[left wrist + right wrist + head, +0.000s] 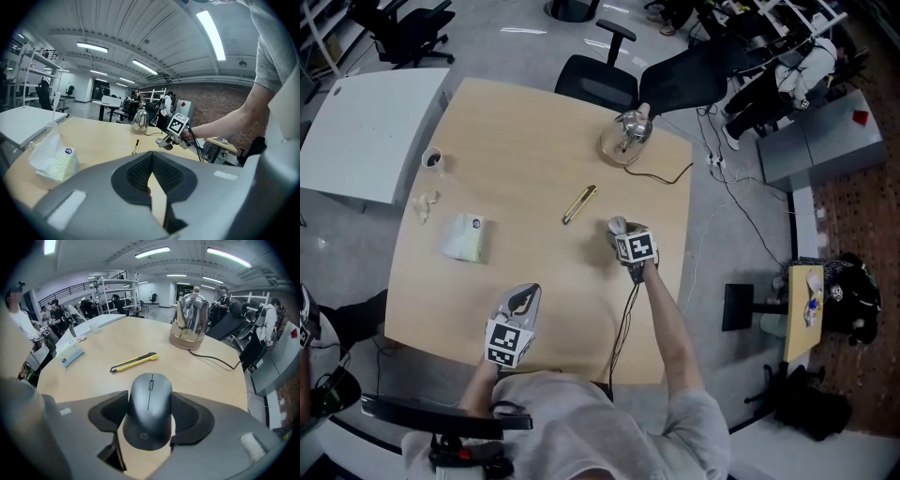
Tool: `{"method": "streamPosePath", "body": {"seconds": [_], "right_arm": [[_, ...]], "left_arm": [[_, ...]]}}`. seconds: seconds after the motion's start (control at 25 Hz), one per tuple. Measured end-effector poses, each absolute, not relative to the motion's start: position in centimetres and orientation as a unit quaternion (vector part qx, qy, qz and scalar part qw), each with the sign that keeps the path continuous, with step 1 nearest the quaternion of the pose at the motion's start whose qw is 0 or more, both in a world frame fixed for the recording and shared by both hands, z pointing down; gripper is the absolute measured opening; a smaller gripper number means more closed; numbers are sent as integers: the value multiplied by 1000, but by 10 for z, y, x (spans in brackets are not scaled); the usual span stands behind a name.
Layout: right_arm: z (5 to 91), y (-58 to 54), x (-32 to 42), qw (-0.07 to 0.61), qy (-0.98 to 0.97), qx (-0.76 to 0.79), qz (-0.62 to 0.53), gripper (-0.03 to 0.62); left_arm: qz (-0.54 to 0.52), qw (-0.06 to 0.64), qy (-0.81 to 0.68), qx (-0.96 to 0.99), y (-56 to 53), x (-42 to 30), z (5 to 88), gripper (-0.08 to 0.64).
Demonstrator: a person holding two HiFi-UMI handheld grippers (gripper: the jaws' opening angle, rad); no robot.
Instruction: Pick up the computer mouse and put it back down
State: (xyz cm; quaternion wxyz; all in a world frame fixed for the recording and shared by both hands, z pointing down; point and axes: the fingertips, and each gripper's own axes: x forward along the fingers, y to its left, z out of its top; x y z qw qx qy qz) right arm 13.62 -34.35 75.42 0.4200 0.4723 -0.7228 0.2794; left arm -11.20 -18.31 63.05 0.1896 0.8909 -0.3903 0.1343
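The right gripper [150,401] was clenched on the mouse [149,418], one pad against each long side. The mouse's long axis ran straight along the gripper's own line, with the wheel end pointing to 12 o'clock in the right gripper view, toward the kettle [189,319]. In the head view the mouse [617,226] sat at about 3 o'clock from the middle of the table [534,150]. A yellow knife [579,204] lay near it at 10 o'clock. From the left gripper view the mouse appeared to hang clear of the tabletop.

The left gripper [520,302] was well apart from the mouse, at about 7 o'clock. Its jaws were together with nothing between them, so the right hand was plainly the nearer one. Setting the mouse back would likely call only for lowering it onto the bare wood beneath, short of the knife.
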Motion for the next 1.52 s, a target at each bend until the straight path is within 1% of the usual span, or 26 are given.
{"method": "streamPosePath", "body": {"seconds": [0.68, 1.0, 1.16, 1.52], "right_arm": [[670, -308, 134, 298, -747, 536, 255, 295], [623, -275, 120, 238, -761, 550, 248, 295], [595, -256, 114, 197, -769, 562, 232, 295], [551, -202, 108, 133, -768, 596, 193, 295]], "left_arm": [[120, 166, -416, 886, -178, -126, 607, 20], [113, 147, -418, 889, -174, -128, 596, 20], [111, 138, -414, 893, -170, -124, 588, 20], [101, 120, -407, 900, -160, -119, 572, 20]]}}
